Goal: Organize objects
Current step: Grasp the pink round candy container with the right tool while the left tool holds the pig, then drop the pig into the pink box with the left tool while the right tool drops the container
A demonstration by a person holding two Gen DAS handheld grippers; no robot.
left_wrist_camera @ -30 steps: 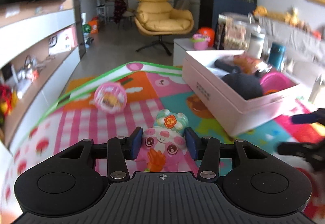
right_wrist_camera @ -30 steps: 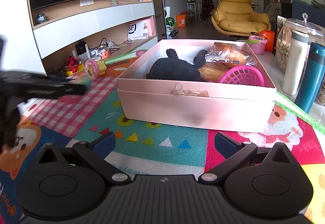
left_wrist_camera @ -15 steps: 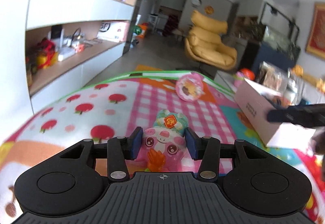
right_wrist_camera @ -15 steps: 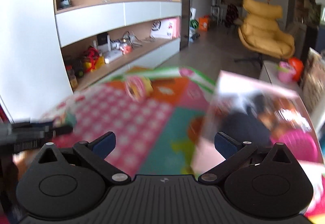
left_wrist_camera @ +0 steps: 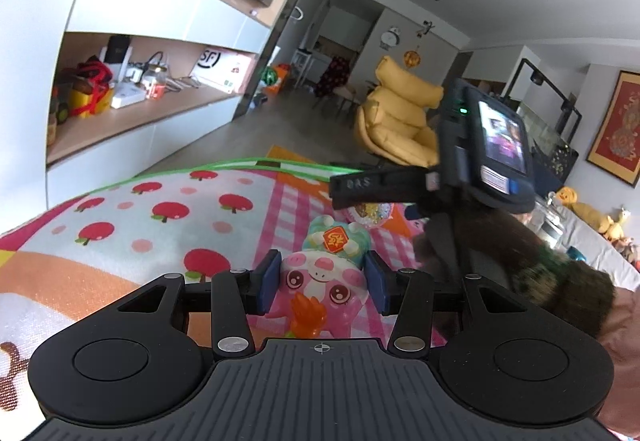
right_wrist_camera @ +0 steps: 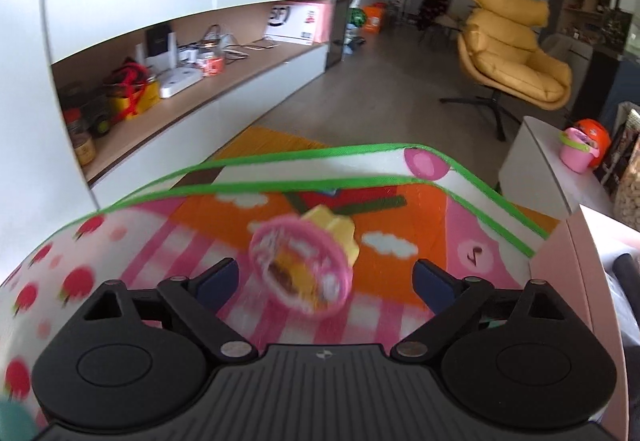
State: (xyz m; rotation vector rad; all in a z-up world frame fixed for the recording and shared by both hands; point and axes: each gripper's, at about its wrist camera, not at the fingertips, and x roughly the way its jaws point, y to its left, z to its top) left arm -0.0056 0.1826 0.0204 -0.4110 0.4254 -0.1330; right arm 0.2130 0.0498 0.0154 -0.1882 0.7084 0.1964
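My left gripper (left_wrist_camera: 322, 287) is shut on a pink pig toy (left_wrist_camera: 320, 281) with a teal hat and holds it over the play mat (left_wrist_camera: 160, 217). My right gripper (right_wrist_camera: 326, 281) is open, with a round pink toy drum (right_wrist_camera: 302, 269) with a yellow frilled side lying on the mat between and just beyond its fingers. In the left wrist view the right gripper's body and camera (left_wrist_camera: 472, 161) cross in front, and the drum (left_wrist_camera: 370, 211) shows partly behind it.
A pink storage box (right_wrist_camera: 592, 281) stands at the right edge of the mat. A low TV shelf (right_wrist_camera: 180, 93) with clutter runs along the left. A yellow armchair (right_wrist_camera: 516, 53) stands on the floor beyond the mat. A white side table (right_wrist_camera: 540, 161) holds a small pink bucket.
Both grippers swung left, away from the pink box. The right gripper has moved onto the pink drum, which now lies between its open fingers. The left still holds the pig toy.
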